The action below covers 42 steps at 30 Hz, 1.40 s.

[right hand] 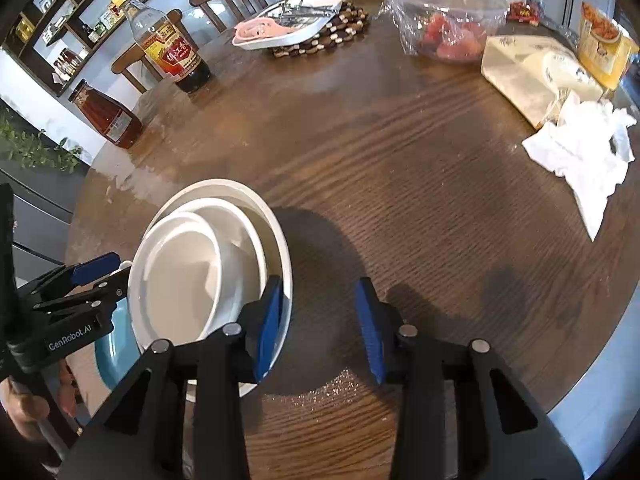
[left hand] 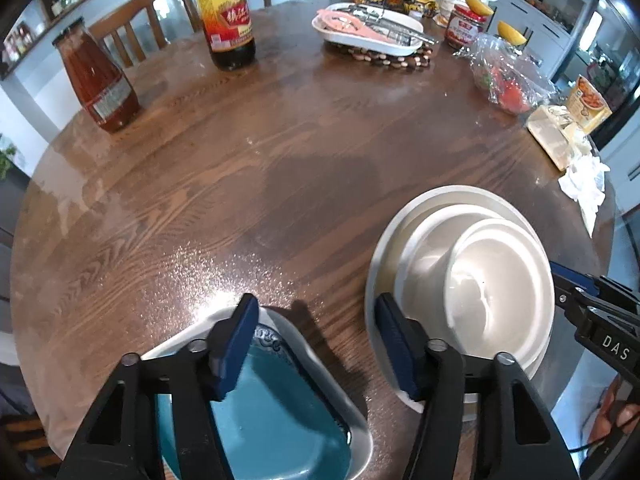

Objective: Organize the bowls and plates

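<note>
A blue rectangular dish (left hand: 280, 420) with a white rim lies at the near edge of the round wooden table (left hand: 280, 160). My left gripper (left hand: 318, 344) stands open astride its right rim, one finger over the blue inside and the other outside, neither pad pressing. To the right sits a white plate (left hand: 384, 248) with two white bowls (left hand: 500, 280) nested on it. My right gripper (right hand: 320, 324) is open at this stack's (right hand: 192, 280) right edge. Its left finger (right hand: 268, 320) overlaps the plate rim and the other hangs over bare wood. The left gripper (right hand: 96, 276) shows beyond the stack.
At the far side stand a red sauce bottle (left hand: 100, 80), a dark vinegar bottle (left hand: 226, 12) and a white dish of utensils (left hand: 368, 28) on a beaded trivet. A bag of strawberries (left hand: 508, 84), a tissue box (left hand: 556, 140) and crumpled tissue (right hand: 580, 152) lie right.
</note>
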Motion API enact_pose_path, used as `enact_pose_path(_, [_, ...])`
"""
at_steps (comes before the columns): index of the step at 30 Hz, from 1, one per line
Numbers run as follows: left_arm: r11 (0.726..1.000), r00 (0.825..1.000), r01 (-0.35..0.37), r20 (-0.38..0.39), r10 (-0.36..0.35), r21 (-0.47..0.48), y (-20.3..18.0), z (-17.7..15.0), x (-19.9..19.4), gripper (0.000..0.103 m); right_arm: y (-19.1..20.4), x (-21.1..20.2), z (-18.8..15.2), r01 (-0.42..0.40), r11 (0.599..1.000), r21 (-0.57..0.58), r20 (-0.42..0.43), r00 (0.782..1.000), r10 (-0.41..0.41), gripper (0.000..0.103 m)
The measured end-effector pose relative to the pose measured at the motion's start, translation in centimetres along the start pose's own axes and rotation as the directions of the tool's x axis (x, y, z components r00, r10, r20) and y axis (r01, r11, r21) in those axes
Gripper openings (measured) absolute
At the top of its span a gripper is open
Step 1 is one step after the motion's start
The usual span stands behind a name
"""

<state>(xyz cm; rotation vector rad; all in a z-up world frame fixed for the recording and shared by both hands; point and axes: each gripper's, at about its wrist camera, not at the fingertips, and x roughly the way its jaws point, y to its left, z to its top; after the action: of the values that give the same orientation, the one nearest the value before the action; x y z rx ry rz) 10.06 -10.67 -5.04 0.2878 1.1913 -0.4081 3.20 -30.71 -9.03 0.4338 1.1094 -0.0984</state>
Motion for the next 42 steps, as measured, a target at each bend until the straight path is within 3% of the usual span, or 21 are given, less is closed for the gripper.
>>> enact_pose_path(8, [1.0, 0.999, -0.012, 0.039, 0.012, 0.012, -0.9, -0.1, -0.3, 0.036, 0.9, 0.0, -0.1, -0.013, 1.0, -0.018, 0.019, 1.0, 0.014, 0.017])
enact_pose_path(16, [1.0, 0.999, 0.0, 0.048, -0.001, 0.027, -1.5, -0.2, -0.4, 0.022, 1.3, 0.0, -0.1, -0.012, 1.0, -0.029, 0.025, 1.0, 0.013, 0.013])
enact_pose_path(22, [0.999, 0.998, 0.007, 0.055, -0.009, 0.042, -2.3, -0.3, -0.4, 0.003, 1.8, -0.1, -0.2, 0.005, 0.999, -0.05, 0.031, 1.0, -0.003, 0.009])
enact_pose_path(36, [1.0, 0.997, -0.007, 0.081, 0.007, -0.007, -2.4, -0.6, -0.9, 0.002, 1.8, -0.5, -0.7, -0.006, 1.0, -0.021, 0.059, 0.998, 0.007, 0.009])
enact_pose_path(42, [0.999, 0.991, -0.017, 0.129, 0.022, -0.043, -1.4, -0.7, -3.3, 0.003, 3.3, -2.8, -0.1, -0.03, 0.998, -0.057, 0.113, 0.993, 0.036, 0.009])
